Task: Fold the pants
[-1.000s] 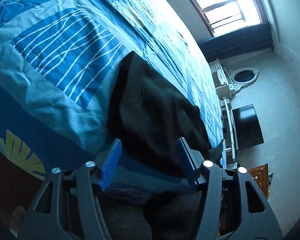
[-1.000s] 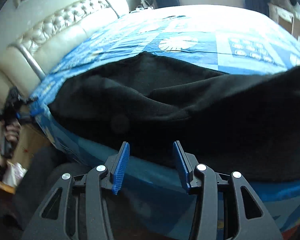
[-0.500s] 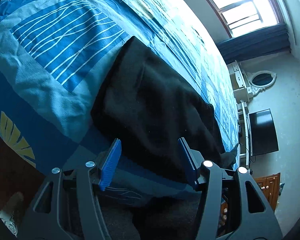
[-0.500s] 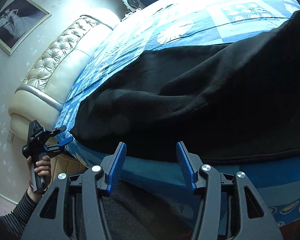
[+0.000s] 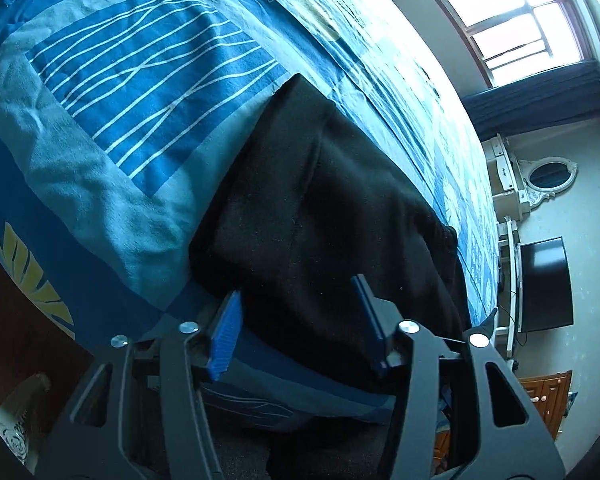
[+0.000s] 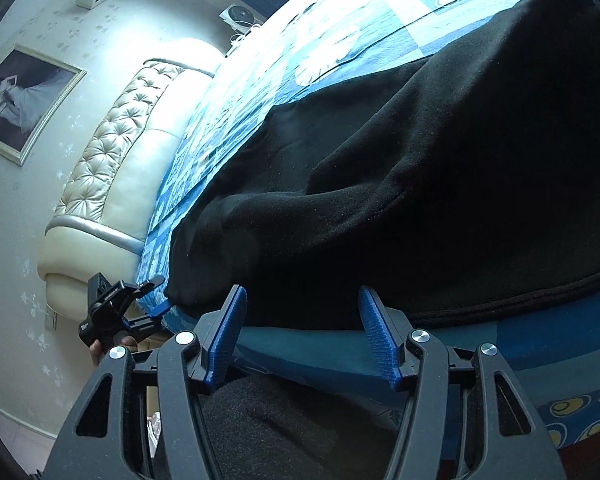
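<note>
Bed edge: the near side of the bed [image 5: 100, 184] is seen running just beyond both grippers, its blue patterned cover hanging down over the side.
Open room, left view: a wide stretch of bare cover is seen to the left of the pants [image 5: 320, 216]; to the right, a strip of cover, then floor, a dresser [image 5: 504, 184] and a dark screen [image 5: 544, 284] by the wall.
Open room, right view: bare cover is seen beyond the pants [image 6: 400, 184] up to the tufted headboard [image 6: 112, 160]; a wall with a framed picture [image 6: 20, 104] stands behind.
Pants: black, laid flat along the near edge of the bed, one layer folded over another; a hemmed edge is seen running close to the bed's side.
Left gripper [image 5: 298, 308]: held over the near end of the pants; jaws have just been closing, yet a gap is kept and no cloth is pinched; the blue pads are seen at either side of the dark cloth's near border.
Right gripper [image 6: 302, 312]: held just short of the pants' near edge; jaws have just been opening and stand apart, nothing pressed between them.
Left gripper, seen from the right: black with blue fingers, gripped by a hand [image 6: 96, 348] at the pants' corner near the headboard; contact cannot be told.
</note>
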Demonstrator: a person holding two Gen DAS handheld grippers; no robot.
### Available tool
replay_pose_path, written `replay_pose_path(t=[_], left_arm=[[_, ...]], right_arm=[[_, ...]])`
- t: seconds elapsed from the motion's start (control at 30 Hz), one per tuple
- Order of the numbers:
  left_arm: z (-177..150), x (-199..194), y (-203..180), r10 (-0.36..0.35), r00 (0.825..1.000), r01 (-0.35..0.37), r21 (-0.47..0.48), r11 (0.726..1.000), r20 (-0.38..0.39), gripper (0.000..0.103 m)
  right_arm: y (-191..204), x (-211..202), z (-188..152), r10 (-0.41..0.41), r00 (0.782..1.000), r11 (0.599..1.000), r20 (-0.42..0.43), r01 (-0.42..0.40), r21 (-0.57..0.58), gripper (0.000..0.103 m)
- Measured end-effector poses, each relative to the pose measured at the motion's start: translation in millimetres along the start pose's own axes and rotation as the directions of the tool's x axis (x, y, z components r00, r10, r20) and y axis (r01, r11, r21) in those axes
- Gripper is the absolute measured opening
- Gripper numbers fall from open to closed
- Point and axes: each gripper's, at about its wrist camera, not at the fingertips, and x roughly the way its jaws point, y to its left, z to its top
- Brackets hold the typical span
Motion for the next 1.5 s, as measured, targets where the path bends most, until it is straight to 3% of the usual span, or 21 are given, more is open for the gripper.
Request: replay_pose_path(t=[0.07,0.2,0.27,0.3,0.33,0.4,0.53,0.67,0.8,0.87,0.93,1.0,1.1,1.17,1.2,1.27,1.33,1.43,1.5], left_arm=[[1,3,-1,0.061,0.998,-0.061,0.015,0.998,-0.003,0.015],[3,4,7,0.052,0.999,-0.052,-0.014,0.999,-0.009,0.013],[4,1,7,0.054,0.998,-0.054,-0.010,0.998,-0.009,0.012],[4,0,7,0.057,0.998,-0.057,-0.006,0.998,-0.007,0.012],[4,-3,7,0.060,0.998,-0.060,-0.004,0.998,-0.004,0.011],[7,-6,6,0.061,0.998,-0.061,-0.001,0.998,0.003,0.011],[8,-9,8,0.054,0.999,-0.054,-0.005,0.999,-0.005,0.011],[3,-4,14,0.054,0.998,-0.053,0.016,0.998,-0.028,0.011],[1,-3,9,0.073,0.997,-0.071,0.060,0.996,-0.025,0.011],[0,-5,4,0.087,0.996,-0.085,0.091,0.992,-0.019,0.012],[-3,-10,-1,0.104,0.995,-0.103,0.131,0.986,-0.004,0.014],[-7,-19,-8,0.128,0.992,-0.129,0.172,0.977,0.015,0.017],[-15,-34,-21,0.140,0.988,-0.152,0.226,0.962,0.067,0.037],[-20,-42,-34,0.181,0.973,-0.212,0.259,0.942,0.140,0.063],[-20,-43,-42,0.201,0.963,-0.245,0.275,0.930,0.180,0.066],[-19,-38,-58,0.199,0.955,-0.263,0.316,0.912,0.220,0.076],[-17,-27,-68,0.207,0.956,-0.268,0.328,0.906,0.210,0.084],[-17,-6,-79,0.216,0.956,-0.269,0.297,0.916,0.198,0.091],[-21,8,-83,0.236,0.953,-0.284,0.295,0.912,0.189,0.091]], right_arm=[[-2,3,3,0.007,1.000,0.999,0.012,-0.008,0.051,0.060],[-11,12,8,0.006,0.999,0.986,0.054,-0.015,0.164,0.061],[-12,13,12,-0.005,0.998,0.984,0.067,-0.007,0.176,0.041],[-11,14,13,0.007,0.998,0.984,0.067,-0.018,0.175,0.018],[-10,12,13,0.025,0.997,0.983,0.077,-0.039,0.182,0.012],[-1,4,9,0.048,0.995,0.983,0.089,-0.063,0.170,0.010],[12,-12,-5,0.050,0.996,0.992,0.069,-0.058,0.115,0.010],[-16,-4,-24,-0.008,1.000,0.990,0.004,0.007,0.142,0.010],[-34,1,-28,0.032,0.999,0.984,-0.012,-0.030,0.177,0.009],[-29,-4,-25,0.032,0.999,0.988,-0.030,-0.027,0.153,0.012],[-22,-16,-21,-0.019,0.999,0.994,-0.047,0.024,0.107,0.023],[-17,-37,-14,-0.069,0.997,0.996,-0.025,0.070,0.058,0.030],[-19,-80,8,-0.150,0.986,0.989,0.070,0.150,0.013,0.035],[-30,-112,37,-0.219,0.959,0.976,0.179,0.217,0.035,0.056],[-38,-125,53,-0.258,0.940,0.966,0.225,0.251,0.058,0.065],[-58,-143,94,-0.340,0.893,0.941,0.296,0.322,0.109,0.065],[-80,-151,138,-0.432,0.839,0.902,0.330,0.395,0.177,0.065],[-109,-149,196,-0.555,0.765,0.831,0.326,0.492,0.261,0.065],[-127,-136,228,-0.621,0.731,0.782,0.282,0.556,0.281,0.065]])
